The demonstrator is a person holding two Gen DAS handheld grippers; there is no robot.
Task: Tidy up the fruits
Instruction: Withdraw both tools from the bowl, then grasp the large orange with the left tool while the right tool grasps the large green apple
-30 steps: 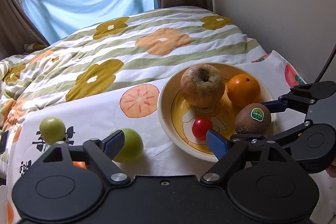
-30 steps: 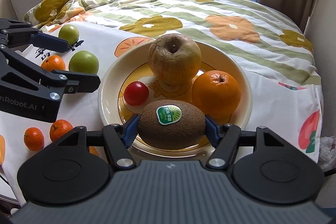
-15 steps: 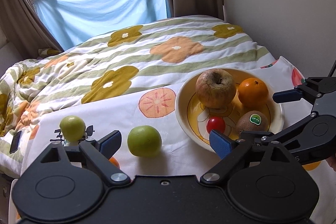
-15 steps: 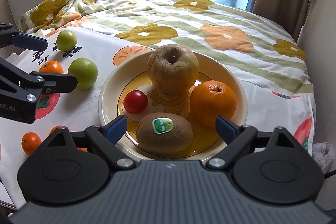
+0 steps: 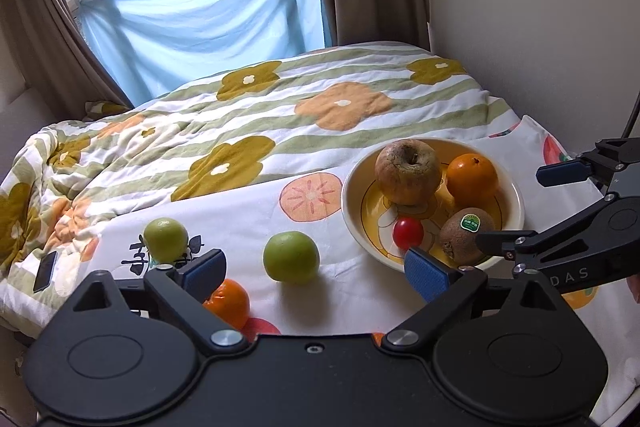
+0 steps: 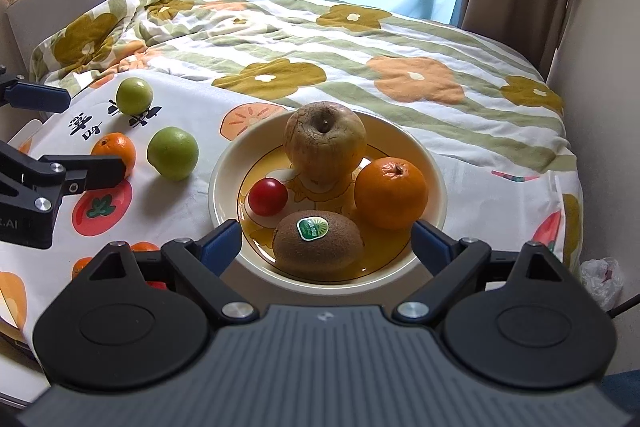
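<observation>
A yellow bowl [image 6: 434, 163] [image 5: 352, 203] holds a brown apple [image 6: 325, 141], an orange [image 6: 391, 193], a red tomato [image 6: 267, 196] and a kiwi [image 6: 319, 243] [image 5: 466, 235] with a green sticker. My right gripper [image 6: 326, 249] is open and empty, raised just in front of the kiwi. My left gripper [image 5: 316, 273] is open and empty above the cloth, a green fruit [image 5: 291, 257] just ahead of it. A second green fruit [image 5: 165, 240] and a small orange [image 5: 228, 303] lie to the left.
The fruits lie on a fruit-print cloth [image 6: 192, 195] at the edge of a bed with a flowered quilt [image 6: 360, 39]. More small oranges [image 6: 82, 265] sit at the near left. A wall [image 5: 540, 27] stands at the right, with a phone [image 5: 45, 271] at the far left.
My right gripper opened and let go of the kiwi in the bowl, then drew back and up. My left gripper also pulled back and up from the green fruit.
</observation>
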